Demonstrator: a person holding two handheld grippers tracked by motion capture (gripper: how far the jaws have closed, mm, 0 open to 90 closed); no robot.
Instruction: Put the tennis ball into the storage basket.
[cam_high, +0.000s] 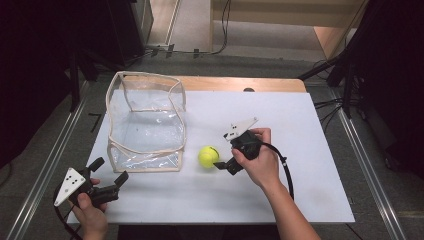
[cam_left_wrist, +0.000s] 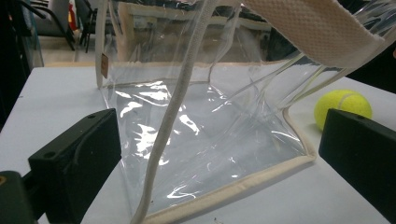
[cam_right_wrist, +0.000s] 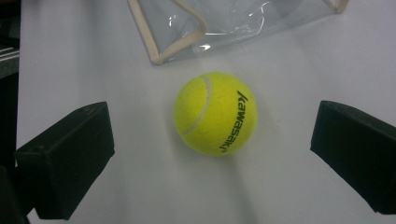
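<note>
right tool (cam_high: 223, 163) wide apart around the tennis ball (cam_high: 208, 156), not yet gripped. left tool (cam_high: 108, 176) wide, near the clear bag (cam_high: 145, 120). ball on counter (cam_high: 300, 165), bagging left.

Ball (cam_high: 208, 156) just right of bag (cam_high: 146, 121)

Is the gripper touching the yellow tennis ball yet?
Apart. The right gripper view shows the right gripper open, white table between each jaw and the tennis ball.
</note>
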